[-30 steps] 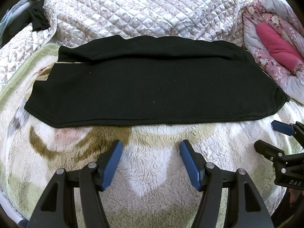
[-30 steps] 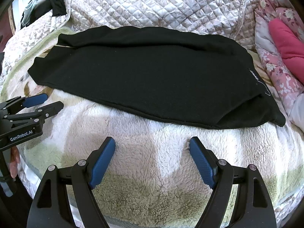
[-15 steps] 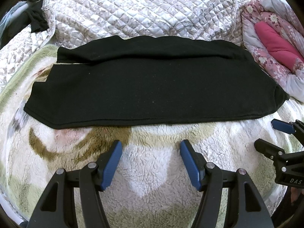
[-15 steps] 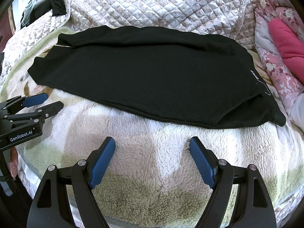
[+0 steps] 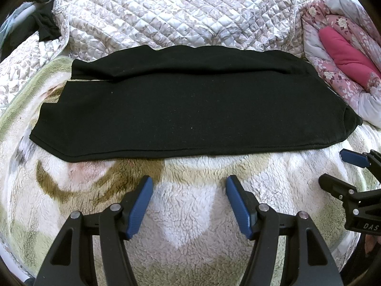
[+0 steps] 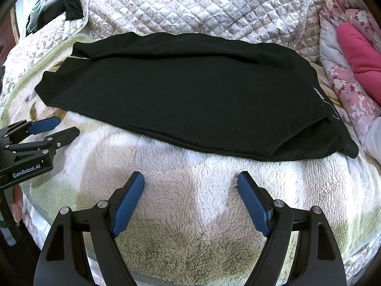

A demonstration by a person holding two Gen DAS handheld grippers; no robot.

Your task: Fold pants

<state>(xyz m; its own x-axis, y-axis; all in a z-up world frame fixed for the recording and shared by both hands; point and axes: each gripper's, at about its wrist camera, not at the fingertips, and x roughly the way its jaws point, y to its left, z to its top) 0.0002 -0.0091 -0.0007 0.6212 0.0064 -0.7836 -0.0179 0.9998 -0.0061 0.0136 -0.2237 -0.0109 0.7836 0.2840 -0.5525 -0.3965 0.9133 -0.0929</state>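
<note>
While both tools hung short of the cloth, black pants (image 5: 190, 109) were noted laid lengthwise on fleece blanket (image 5: 190, 205), legs seemingly stacked | left gripper (image 5: 189, 188) spread wide, nothing held | right gripper (image 6: 190, 186) likewise spread, empty | crosswise folds judged outstanding; near hem ungrasped.

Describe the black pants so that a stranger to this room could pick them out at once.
Start at the fluffy cream and green blanket on the bed, in front of the pale quilted cover. The black pants lie flat across it, legs stacked lengthwise. They are the only large plain black item there, unlike the pink floral bedding at the right, and carry a small white label near the right end.
</note>
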